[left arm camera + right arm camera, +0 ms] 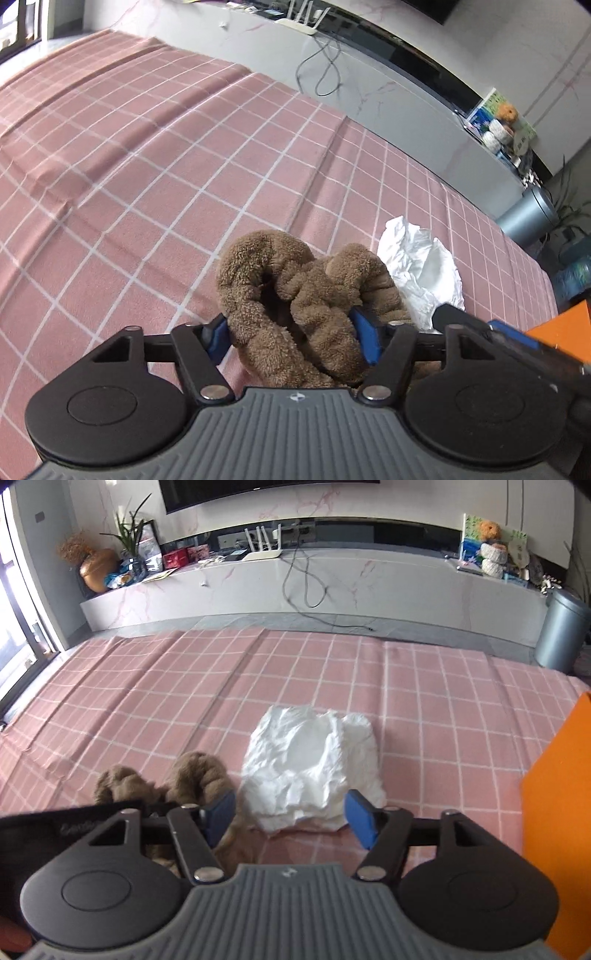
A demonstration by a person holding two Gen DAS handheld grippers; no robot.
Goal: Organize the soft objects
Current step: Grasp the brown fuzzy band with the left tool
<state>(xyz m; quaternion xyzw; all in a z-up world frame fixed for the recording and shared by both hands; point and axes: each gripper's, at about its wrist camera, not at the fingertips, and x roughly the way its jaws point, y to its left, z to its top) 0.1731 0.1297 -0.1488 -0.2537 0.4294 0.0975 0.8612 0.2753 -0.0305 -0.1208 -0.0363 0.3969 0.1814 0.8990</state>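
Observation:
A brown fuzzy towel is bunched between the blue pads of my left gripper, which is shut on it above the pink checked cloth. The towel also shows in the right wrist view, at the lower left. A crumpled white cloth lies on the pink cloth, just right of the towel; it also shows in the left wrist view. My right gripper is open, its fingers on either side of the white cloth's near edge, with nothing gripped.
An orange box stands at the right edge. Beyond the pink cloth is a white marble TV bench with cables, a router and ornaments. A grey bin stands at the far right.

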